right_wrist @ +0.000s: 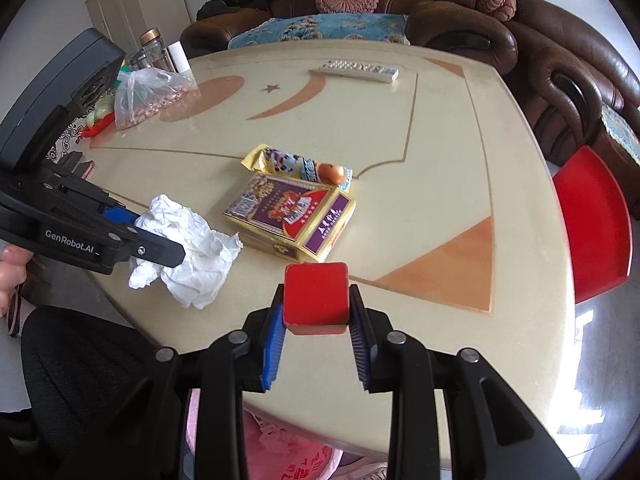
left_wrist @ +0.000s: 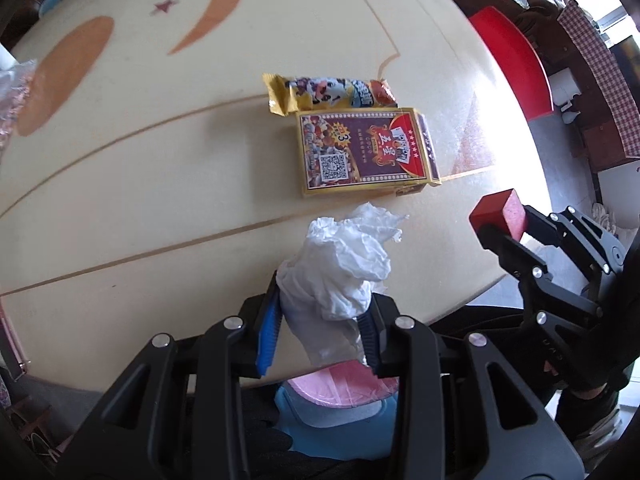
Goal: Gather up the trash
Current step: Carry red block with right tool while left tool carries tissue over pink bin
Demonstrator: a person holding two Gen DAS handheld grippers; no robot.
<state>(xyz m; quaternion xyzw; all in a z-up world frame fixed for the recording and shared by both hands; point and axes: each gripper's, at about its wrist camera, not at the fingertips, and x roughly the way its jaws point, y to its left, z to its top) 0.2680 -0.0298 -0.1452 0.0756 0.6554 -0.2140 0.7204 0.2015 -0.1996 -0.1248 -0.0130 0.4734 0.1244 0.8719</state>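
Observation:
My left gripper is shut on a crumpled white tissue and holds it over the near edge of the cream table; the tissue also shows in the right wrist view. My right gripper is shut on a red block, seen from the left wrist view at the table's right edge. A yellow and purple card box lies flat mid-table, and a yellow snack wrapper lies just behind it.
A pink-lined bin sits below the table edge under my left gripper. A remote, a plastic bag of nuts and bottles are at the far side. A red stool and brown sofa surround the table.

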